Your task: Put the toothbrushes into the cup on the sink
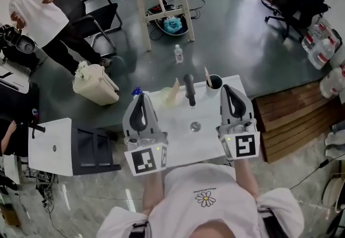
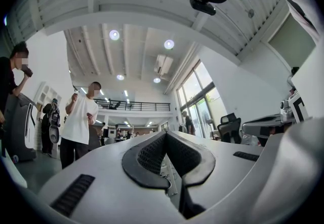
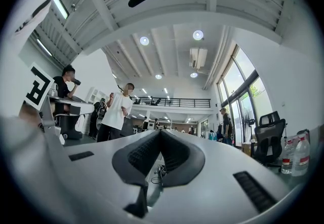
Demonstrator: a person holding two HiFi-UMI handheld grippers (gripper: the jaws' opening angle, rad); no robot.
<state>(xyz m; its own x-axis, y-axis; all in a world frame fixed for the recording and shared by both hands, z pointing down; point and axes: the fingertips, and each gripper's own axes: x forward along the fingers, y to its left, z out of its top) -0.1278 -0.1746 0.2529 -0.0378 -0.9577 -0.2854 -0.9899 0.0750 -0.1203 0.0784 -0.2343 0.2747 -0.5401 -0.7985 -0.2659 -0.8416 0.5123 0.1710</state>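
Two handheld grippers hover at the near edge of the white rectangular sink top [image 1: 178,148]. The left gripper [image 1: 139,98] and the right gripper [image 1: 227,90] both have their jaws pressed together with nothing between them, as each gripper view confirms [image 2: 165,135] [image 3: 160,132].

The dark round cup [image 1: 214,83] stands at the far right corner, just right of the black upright faucet [image 1: 189,90]. One pale slim handle [image 1: 206,74], probably a toothbrush, already leans in it. A pale tapered thing [image 1: 173,91] left of the faucet and a small blue thing [image 1: 136,91] at the far left edge may be further brushes; they are too small to tell.

A toothbrush would likely be light, stiff and smooth, so a firm pinch across the middle of the handle suits it. The cup looks light enough to tip if knocked.

Bare surface round the round metal drain [image 1: 195,126] leaves room to move. The faucet stands in the path toward the cup, and the far edge drops to the floor.
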